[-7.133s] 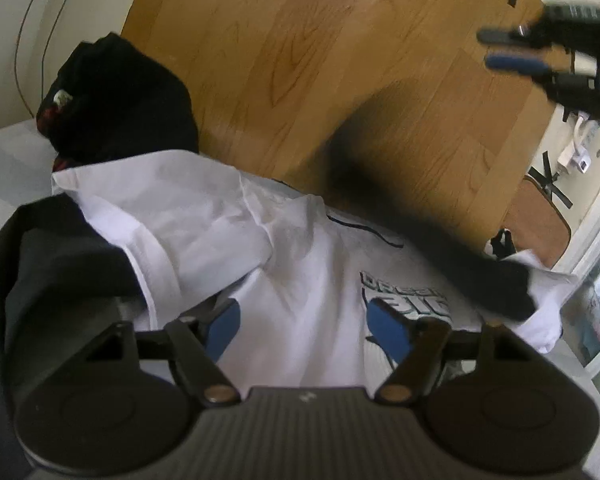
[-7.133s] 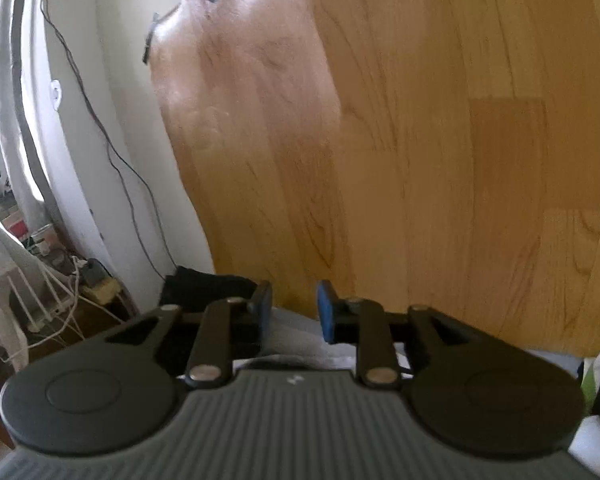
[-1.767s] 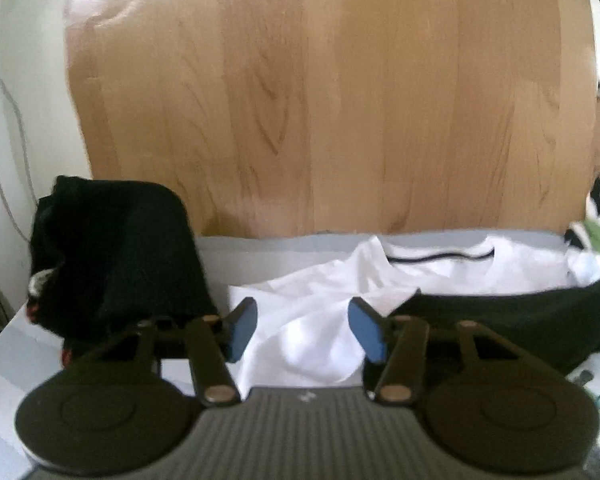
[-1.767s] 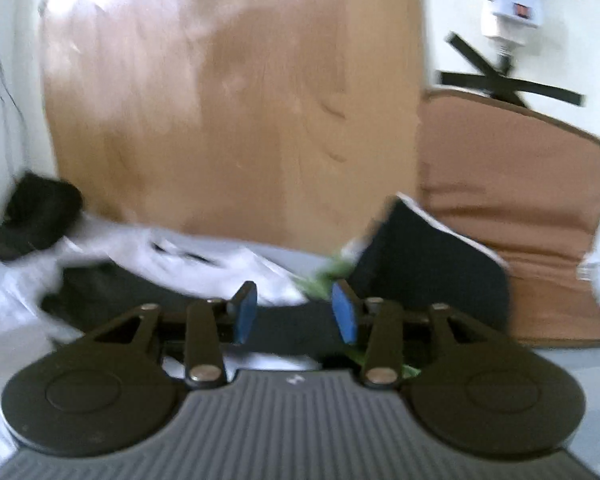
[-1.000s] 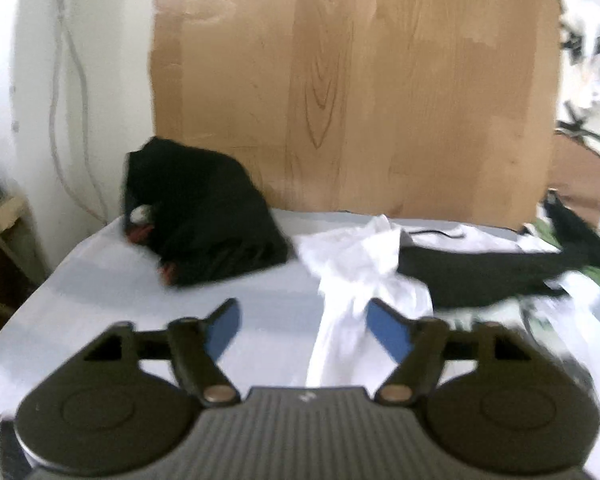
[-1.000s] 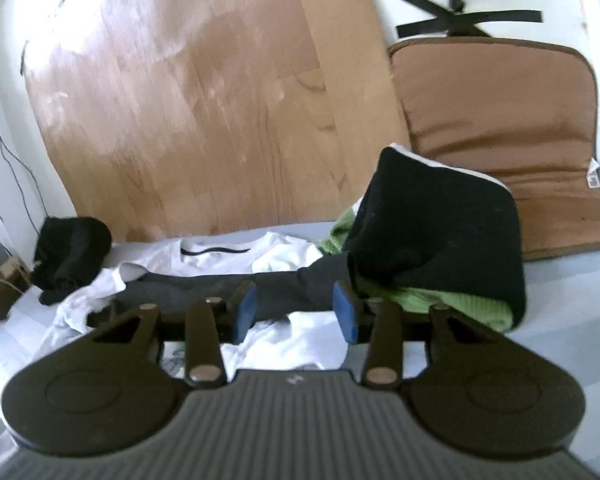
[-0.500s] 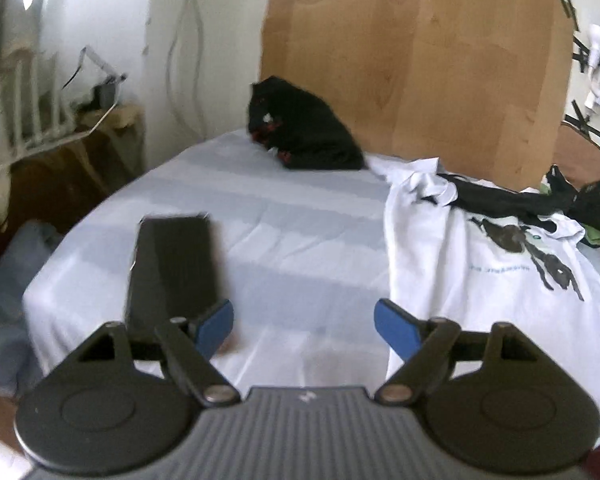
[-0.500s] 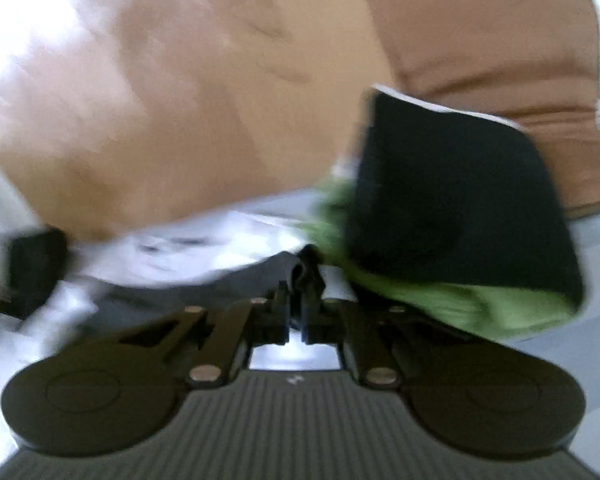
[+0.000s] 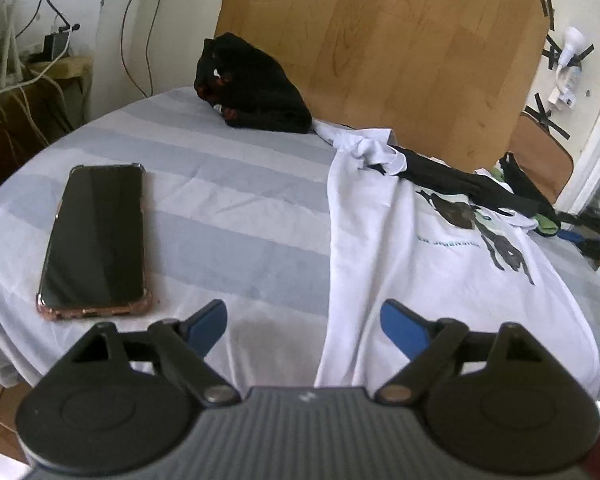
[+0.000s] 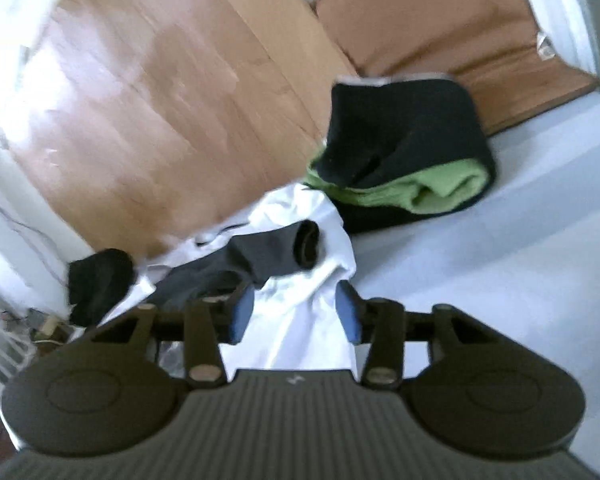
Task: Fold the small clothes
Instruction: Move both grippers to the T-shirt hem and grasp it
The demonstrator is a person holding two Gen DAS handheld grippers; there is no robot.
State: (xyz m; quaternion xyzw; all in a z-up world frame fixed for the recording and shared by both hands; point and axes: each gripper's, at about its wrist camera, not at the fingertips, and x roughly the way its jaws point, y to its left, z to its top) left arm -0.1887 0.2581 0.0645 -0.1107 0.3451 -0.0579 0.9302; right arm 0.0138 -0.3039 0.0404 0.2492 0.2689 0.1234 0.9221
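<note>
Both sets of jaws have just been opening and now stand released: the left gripper (image 9: 303,326) straddles the near left hem of the white T-shirt (image 9: 432,280), the right gripper (image 10: 296,312) its far sleeve, beside the dark sock (image 10: 260,260); the shirt runs lengthwise away across the table (image 9: 220,208)

The left gripper (image 9: 302,322) is showing a ribbed grey body with a small pale mark, two round black discs, black linkage arms on brass-coloured pivot screws, and blue pads on its fingers (image 9: 403,325). The right gripper (image 10: 296,310) is showing the same build, its blue-padded fingers (image 10: 242,312) blurred.
</note>
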